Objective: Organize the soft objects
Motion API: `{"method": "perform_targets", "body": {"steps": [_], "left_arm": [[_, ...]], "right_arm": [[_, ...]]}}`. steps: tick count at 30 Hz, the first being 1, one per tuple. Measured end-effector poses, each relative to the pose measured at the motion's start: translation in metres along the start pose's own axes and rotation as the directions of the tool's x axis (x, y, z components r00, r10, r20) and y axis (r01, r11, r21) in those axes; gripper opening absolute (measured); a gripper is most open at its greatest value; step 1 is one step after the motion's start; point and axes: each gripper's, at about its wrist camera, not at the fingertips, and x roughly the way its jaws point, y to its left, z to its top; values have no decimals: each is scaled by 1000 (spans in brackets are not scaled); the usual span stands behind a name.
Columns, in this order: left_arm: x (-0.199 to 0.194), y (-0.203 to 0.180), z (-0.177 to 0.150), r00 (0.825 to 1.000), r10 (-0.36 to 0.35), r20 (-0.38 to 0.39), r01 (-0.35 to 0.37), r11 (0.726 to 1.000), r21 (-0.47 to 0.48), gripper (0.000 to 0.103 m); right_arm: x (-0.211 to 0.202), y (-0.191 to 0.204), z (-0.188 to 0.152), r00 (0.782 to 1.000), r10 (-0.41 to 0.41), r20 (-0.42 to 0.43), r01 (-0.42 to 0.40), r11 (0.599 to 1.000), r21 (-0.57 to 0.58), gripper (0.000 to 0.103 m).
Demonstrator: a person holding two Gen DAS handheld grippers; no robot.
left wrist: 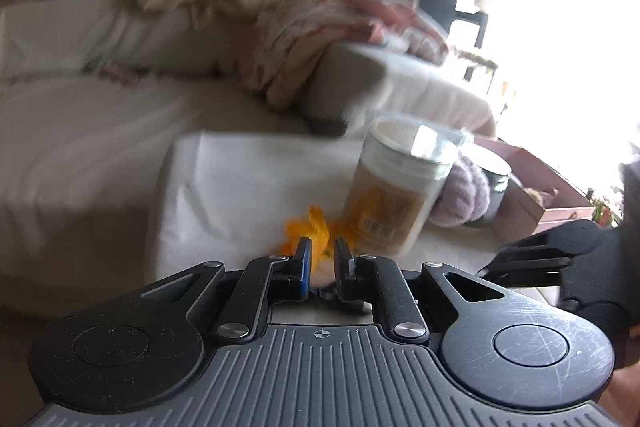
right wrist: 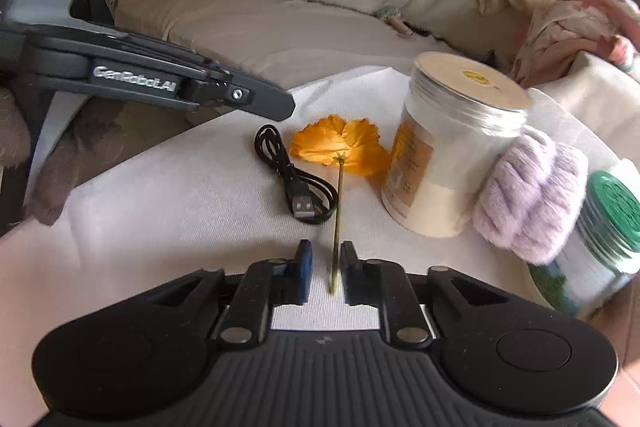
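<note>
An orange fabric flower [right wrist: 340, 145] with a thin green stem [right wrist: 338, 219] lies on the white-clothed table [right wrist: 180, 195]. My right gripper [right wrist: 325, 261] is partly open, its jaws on either side of the stem's near end, not clamped. My left gripper [left wrist: 322, 253] hovers over the flower [left wrist: 310, 227], jaws narrowly apart with orange petals showing between them; the view is blurred. It also shows in the right wrist view [right wrist: 256, 99], above the table left of the flower. A lilac fluffy knot cushion [right wrist: 528, 195] leans against a white canister [right wrist: 448, 151].
A black coiled USB cable [right wrist: 296, 183] lies left of the stem. A green-lidded jar [right wrist: 604, 235] stands at the right edge. A beige sofa [right wrist: 280, 27] behind holds cushions, plush toys and a pink blanket [right wrist: 580, 27]. A pink box [left wrist: 536, 187] sits right of the table.
</note>
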Motion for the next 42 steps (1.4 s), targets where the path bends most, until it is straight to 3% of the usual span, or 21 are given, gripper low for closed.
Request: {"method": "perform_targets", "body": {"steps": [3, 7, 9, 14, 16, 19, 22, 25, 27, 30, 34, 38, 42], "left_arm": [[8, 3, -1, 991, 42, -130, -63, 985, -158, 13], [18, 15, -4, 976, 23, -216, -103, 925, -366, 13], [22, 21, -2, 974, 53, -220, -143, 897, -418, 13], [29, 31, 5, 964, 200, -176, -259, 862, -436, 14], [32, 34, 6, 958, 233, -164, -281, 867, -412, 19], [27, 32, 9, 965, 220, -144, -260, 878, -402, 19], [16, 9, 12, 973, 205, -107, -230, 910, -344, 19], [8, -30, 12, 983, 184, -24, -185, 967, -174, 19], [15, -57, 12, 983, 181, -24, -182, 983, -12, 19], [33, -78, 7, 975, 211, -64, -200, 969, 145, 19], [36, -82, -5, 961, 261, -85, -235, 943, 236, 20], [21, -70, -15, 945, 312, -102, -278, 925, 260, 27], [7, -48, -11, 907, 412, -88, -384, 895, 229, 25]], "right_arm": [[-12, -3, -12, 998, -47, 38, 48, 999, -11, 37], [-12, -9, -26, 994, -96, 53, 97, 995, -17, 40], [-12, -13, -27, 994, -91, 57, 91, 996, 9, 43], [-10, -29, -31, 996, -76, 45, 71, 993, 99, 52], [-9, -39, -32, 998, -60, 36, 54, 987, 150, 55], [-8, -46, -34, 998, -52, 40, 43, 980, 194, 56], [-6, -46, -33, 998, -53, 41, 44, 980, 196, 56], [-5, -46, -34, 998, -54, 42, 44, 979, 197, 56], [-5, -46, -35, 998, -53, 43, 44, 978, 202, 56], [-6, -45, -36, 997, -59, 43, 49, 978, 204, 56], [-6, -46, -37, 997, -59, 44, 48, 977, 208, 56], [-6, -46, -37, 997, -59, 44, 48, 977, 208, 56], [-6, -46, -37, 997, -59, 44, 49, 977, 207, 56]]}}
